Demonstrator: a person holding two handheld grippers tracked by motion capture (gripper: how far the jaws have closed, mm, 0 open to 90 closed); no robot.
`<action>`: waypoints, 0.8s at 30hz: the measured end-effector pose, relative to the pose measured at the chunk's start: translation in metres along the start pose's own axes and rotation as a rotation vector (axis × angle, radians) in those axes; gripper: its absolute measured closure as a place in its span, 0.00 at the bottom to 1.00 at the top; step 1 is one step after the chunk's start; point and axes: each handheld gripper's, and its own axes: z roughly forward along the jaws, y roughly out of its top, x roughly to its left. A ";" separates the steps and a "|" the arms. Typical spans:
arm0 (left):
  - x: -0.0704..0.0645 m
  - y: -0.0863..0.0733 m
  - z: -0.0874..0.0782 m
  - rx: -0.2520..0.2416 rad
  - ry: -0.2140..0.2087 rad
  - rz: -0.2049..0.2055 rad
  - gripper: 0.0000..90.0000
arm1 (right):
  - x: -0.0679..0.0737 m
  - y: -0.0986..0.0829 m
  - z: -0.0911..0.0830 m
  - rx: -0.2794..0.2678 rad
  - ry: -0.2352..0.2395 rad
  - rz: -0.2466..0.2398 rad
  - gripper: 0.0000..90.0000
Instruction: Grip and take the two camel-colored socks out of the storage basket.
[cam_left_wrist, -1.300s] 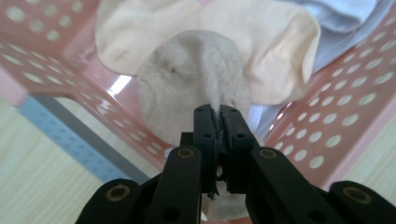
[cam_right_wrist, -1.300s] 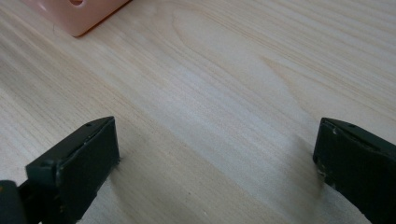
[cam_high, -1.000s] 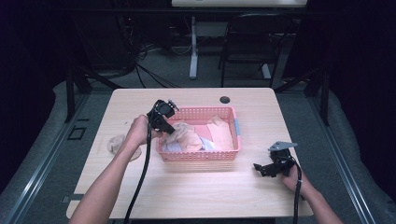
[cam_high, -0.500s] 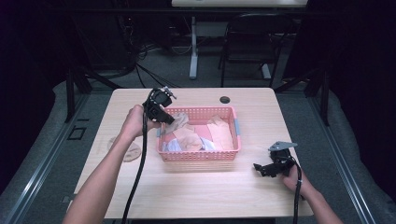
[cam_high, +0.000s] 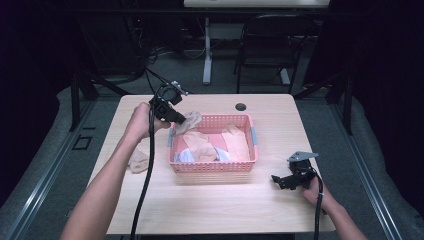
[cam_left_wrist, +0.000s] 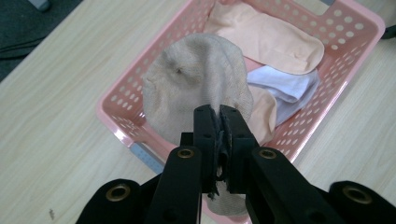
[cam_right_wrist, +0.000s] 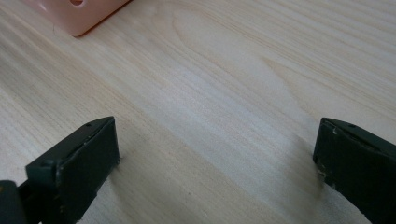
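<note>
1. Clamping a beige knitted sock (cam_left_wrist: 196, 88), the left gripper (cam_left_wrist: 219, 116) is holding it above the left end of the pink perforated plastic basket (cam_left_wrist: 336, 32); its jaws are pressed together on a fold of the fabric.
2. The beige knitted sock is hanging raised over the basket's rim in the high view (cam_high: 189, 120), with the left gripper (cam_high: 176, 118) just beside it on the left.
3. The pink perforated plastic basket (cam_high: 212, 166) is sitting on the light wooden table (cam_high: 200, 205) and is containing peach-coloured socks (cam_left_wrist: 266, 39) and a white sock (cam_left_wrist: 287, 88).
4. Another beige sock (cam_high: 138, 160) is lying on the table to the left of the basket, beside the person's left forearm.
5. The right gripper (cam_high: 280, 181) is resting low on the table, right of the basket and apart from it; its jaws are standing wide apart over bare wood (cam_right_wrist: 219, 116) and gripping nothing.
</note>
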 end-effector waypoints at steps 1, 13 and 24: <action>0.000 0.000 -0.003 -0.009 0.005 -0.006 0.96 | 0.000 0.000 0.000 0.000 0.000 0.000 0.00; 0.027 -0.031 -0.038 -0.013 0.064 -0.073 0.96 | 0.000 0.000 0.000 0.000 0.000 0.000 0.00; 0.061 -0.096 -0.031 0.037 0.124 -0.239 0.96 | 0.000 0.000 0.000 0.001 -0.001 0.003 0.00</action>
